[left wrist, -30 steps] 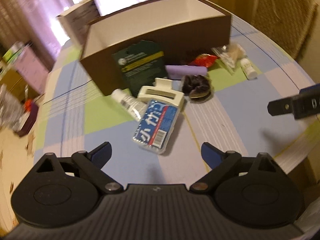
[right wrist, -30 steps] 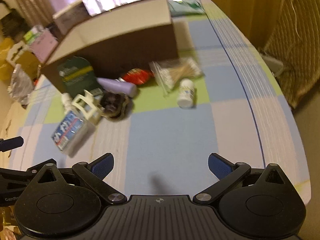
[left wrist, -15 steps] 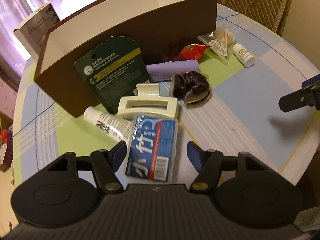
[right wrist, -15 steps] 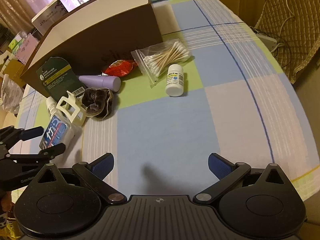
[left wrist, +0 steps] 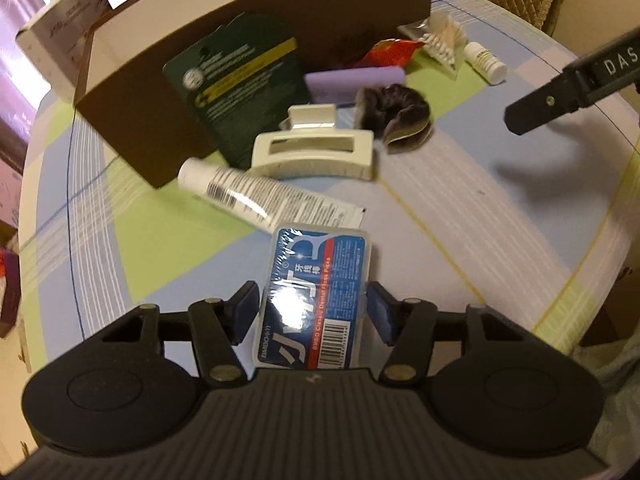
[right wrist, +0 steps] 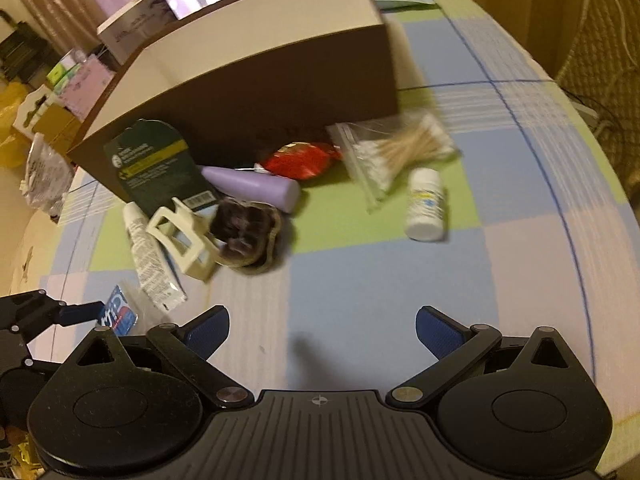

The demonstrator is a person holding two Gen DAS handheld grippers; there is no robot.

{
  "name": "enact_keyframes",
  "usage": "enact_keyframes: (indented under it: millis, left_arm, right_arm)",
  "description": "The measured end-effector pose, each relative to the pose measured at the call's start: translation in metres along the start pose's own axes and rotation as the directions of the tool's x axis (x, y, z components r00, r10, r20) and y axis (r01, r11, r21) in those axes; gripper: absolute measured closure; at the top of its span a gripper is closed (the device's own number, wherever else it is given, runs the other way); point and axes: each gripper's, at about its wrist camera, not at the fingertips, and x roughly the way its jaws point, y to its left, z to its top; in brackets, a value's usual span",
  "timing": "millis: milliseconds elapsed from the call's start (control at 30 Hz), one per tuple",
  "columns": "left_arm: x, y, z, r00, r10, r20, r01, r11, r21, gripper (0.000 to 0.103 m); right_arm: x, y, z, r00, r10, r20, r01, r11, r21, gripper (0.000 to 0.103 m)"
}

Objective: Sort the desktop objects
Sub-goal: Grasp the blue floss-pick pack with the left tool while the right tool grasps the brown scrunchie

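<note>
Blue-padded fingers of my left gripper (left wrist: 313, 314) press both long sides of the floss pick box (left wrist: 316, 300), a clear flat case with a blue and red label, so I have it clamped. Its far end lies just over the crimped tail of the white tube (left wrist: 256, 200), which lies flat on the checked tablecloth (left wrist: 460, 208). Past the tube I see the cream hair claw (left wrist: 314, 154), and just to its right the dark scrunchie (left wrist: 394, 114). A green card packet (left wrist: 240, 80) leans on the front wall of the brown box (left wrist: 132, 120), whose pale inside is open to the top. A lilac tube (left wrist: 356, 80), a red wrapper (left wrist: 394, 50), a bag of cotton swabs (left wrist: 442, 40) and a small white bottle (left wrist: 486, 62) lie along the box's front, further right.

My right gripper (right wrist: 322, 330) hangs over bare blue cloth with its pads spread wide and nothing between them. From its camera the small bottle lies on its side just beside the swab bag, and the left gripper's finger shows at the lower left edge with the blue label against it. A pale carton (right wrist: 136, 26) stands behind the brown box.
</note>
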Motion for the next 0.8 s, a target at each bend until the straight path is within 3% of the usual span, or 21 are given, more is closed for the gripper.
enact_keyframes:
  millis: [200,233,267,300,467,733,800]
  left_arm:
    - [0.006,0.008,-0.001,0.999,-0.033,-0.027,0.032,0.999,-0.027,0.049]
    - [0.004,0.011,-0.001,0.999,-0.042,-0.024,0.041,0.999,-0.032,0.049]
    - [0.002,0.014,-0.002,0.998,-0.051,-0.021,0.051,0.998,-0.036,0.049]
    - [0.000,0.017,-0.002,0.998,-0.061,-0.017,0.060,0.997,-0.041,0.049]
    - [0.005,0.033,-0.003,0.998,-0.056,-0.038,0.054,0.998,-0.038,0.049]
    - [0.016,0.044,-0.009,0.993,-0.104,-0.054,0.102,0.994,-0.040,0.049]
    - [0.016,0.044,-0.010,0.994,-0.099,-0.048,0.097,0.994,-0.047,0.049]
  right_arm:
    - [0.010,0.019,0.010,0.999,0.034,0.001,-0.034,0.998,-0.051,0.000]
    - [0.012,0.022,0.012,0.999,0.037,0.002,-0.037,0.998,-0.059,0.015]
    - [0.016,0.023,0.015,0.999,0.039,-0.006,-0.039,0.998,-0.058,0.038]
    - [0.020,0.025,0.017,0.999,0.040,-0.015,-0.041,0.998,-0.057,0.041]
    - [0.037,0.037,0.030,0.999,0.041,-0.023,-0.043,0.997,-0.057,0.041]
    - [0.070,0.044,0.044,0.999,0.002,-0.039,-0.002,1.000,0.001,0.041]
    - [0.076,0.046,0.042,0.997,-0.010,-0.072,0.008,1.000,-0.021,0.053]
